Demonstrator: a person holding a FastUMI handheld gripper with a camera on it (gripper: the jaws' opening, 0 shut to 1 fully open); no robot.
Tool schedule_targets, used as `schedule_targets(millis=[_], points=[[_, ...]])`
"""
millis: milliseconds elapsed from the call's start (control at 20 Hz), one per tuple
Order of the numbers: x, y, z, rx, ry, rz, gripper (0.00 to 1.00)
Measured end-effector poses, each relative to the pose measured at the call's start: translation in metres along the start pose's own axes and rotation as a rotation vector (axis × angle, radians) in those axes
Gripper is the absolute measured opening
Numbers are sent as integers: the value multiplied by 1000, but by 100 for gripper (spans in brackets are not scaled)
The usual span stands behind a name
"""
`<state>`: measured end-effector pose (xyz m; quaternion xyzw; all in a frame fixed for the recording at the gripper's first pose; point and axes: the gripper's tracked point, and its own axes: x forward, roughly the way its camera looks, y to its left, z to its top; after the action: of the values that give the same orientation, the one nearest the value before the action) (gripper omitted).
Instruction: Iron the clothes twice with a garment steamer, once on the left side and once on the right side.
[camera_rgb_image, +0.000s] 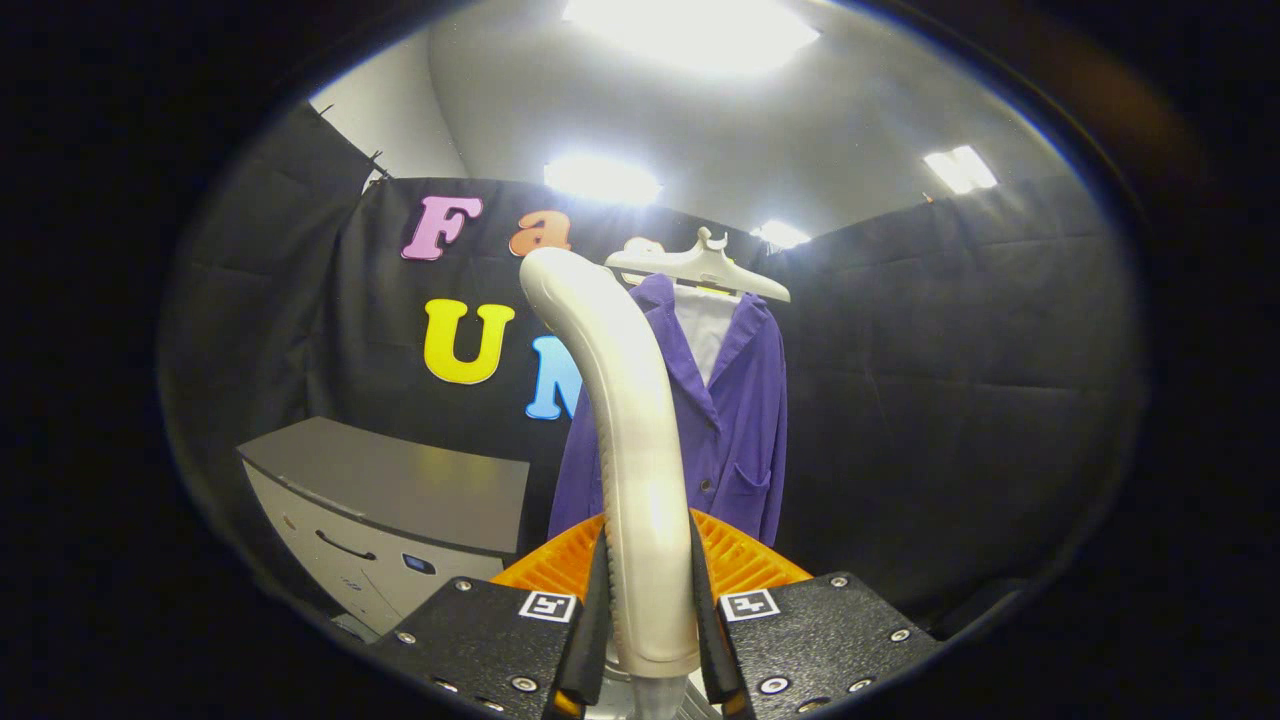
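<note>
Gripper (648, 640) fingers clamping curved cream plastic steamer handle (625, 420), rising between them. Purple jacket (735, 420) hanging on white hanger (700, 268) beyond, apart from handle. Grey cabinet (400, 500) sitting beside the jacket. Handle hiding jacket's near half; steamer head unclear.

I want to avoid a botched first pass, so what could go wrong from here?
The tongs clamp the steamer handle low down, so its curved top could twist or slip. The purple coat hangs apart beyond it on a hanger and may swing when pressed. The grey cabinet beside it crowds the left-side pass.
</note>
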<state>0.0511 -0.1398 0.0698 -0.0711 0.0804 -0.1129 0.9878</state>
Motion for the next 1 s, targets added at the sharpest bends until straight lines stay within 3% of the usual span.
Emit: schedule_targets(millis=[550, 1000], points=[[99, -19, 61, 26, -92, -130, 38], [186, -44, 62, 34, -84, -266, 38]])
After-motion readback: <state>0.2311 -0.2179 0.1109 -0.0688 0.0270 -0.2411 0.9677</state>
